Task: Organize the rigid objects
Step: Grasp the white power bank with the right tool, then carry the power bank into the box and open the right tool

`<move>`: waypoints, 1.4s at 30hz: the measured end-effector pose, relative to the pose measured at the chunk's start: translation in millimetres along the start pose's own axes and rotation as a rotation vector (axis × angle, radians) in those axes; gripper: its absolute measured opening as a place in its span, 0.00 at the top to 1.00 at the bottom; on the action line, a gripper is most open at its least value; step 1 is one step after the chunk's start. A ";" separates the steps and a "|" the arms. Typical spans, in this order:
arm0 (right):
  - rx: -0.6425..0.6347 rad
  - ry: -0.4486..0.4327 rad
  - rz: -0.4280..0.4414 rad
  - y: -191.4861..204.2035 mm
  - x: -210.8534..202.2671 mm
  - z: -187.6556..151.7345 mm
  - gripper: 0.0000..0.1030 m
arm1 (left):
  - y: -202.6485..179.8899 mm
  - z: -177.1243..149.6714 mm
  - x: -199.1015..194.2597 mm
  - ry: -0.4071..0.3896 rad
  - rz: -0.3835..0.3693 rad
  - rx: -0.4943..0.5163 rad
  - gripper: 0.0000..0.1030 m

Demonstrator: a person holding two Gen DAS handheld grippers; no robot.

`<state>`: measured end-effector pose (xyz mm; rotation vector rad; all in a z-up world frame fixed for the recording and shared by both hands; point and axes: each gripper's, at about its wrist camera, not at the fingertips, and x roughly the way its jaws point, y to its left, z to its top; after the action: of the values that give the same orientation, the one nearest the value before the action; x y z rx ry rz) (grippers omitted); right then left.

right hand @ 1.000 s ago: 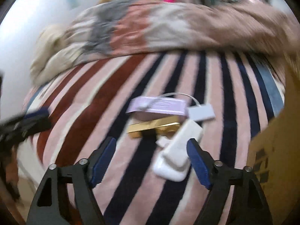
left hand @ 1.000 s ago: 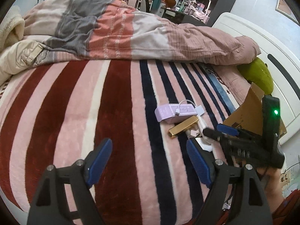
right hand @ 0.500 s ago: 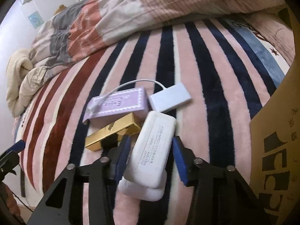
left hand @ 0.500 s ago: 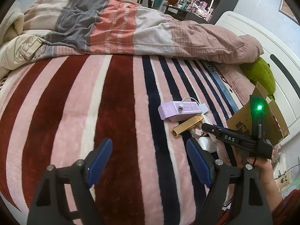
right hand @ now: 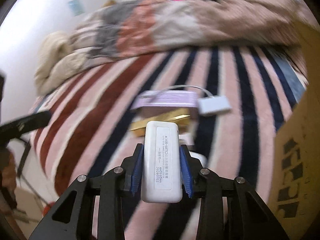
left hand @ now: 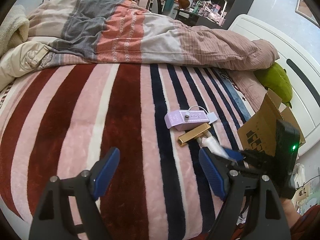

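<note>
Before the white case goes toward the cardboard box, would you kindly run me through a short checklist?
1. Right hand-held gripper shut on white case: ok.
2. Case centred between pads, upright: ok.
3. Case clear of gold bar: cannot tell, blurred.
4. Left hand-held gripper open, empty: ok.
5. Cardboard box at right, within view: ok.
6. Room inside box: cannot tell.

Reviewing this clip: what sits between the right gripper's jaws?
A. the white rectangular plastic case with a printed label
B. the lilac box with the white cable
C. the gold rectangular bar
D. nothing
A: in the right wrist view the white rectangular plastic case with a printed label is pinched between the right gripper jaws' blue pads.
</note>
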<state>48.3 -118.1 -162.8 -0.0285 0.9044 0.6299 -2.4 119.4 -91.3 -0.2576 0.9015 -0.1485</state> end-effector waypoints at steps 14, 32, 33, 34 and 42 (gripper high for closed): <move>-0.285 -0.105 0.197 60.7 -48.6 30.4 0.70 | -41.4 28.5 -13.9 0.000 -0.269 0.015 0.33; -0.237 -0.289 0.004 -58.7 -177.5 47.9 0.70 | -241.9 99.7 30.4 0.095 -0.505 0.284 0.70; -0.221 -0.277 -0.012 -69.2 -181.1 46.6 0.70 | -254.7 99.3 39.0 0.115 -0.506 0.304 0.70; -0.200 -0.261 -0.027 -81.0 -183.4 45.8 0.70 | -262.5 97.8 45.0 0.131 -0.506 0.317 0.70; -0.079 -0.103 -0.115 -143.8 -183.8 30.4 0.70 | -320.6 85.9 95.7 0.279 -0.482 0.402 0.70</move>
<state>62.3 -319.1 -41.3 -0.1172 0.7720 0.5547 117.8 -196.9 -21.9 -0.0740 1.0497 -0.8198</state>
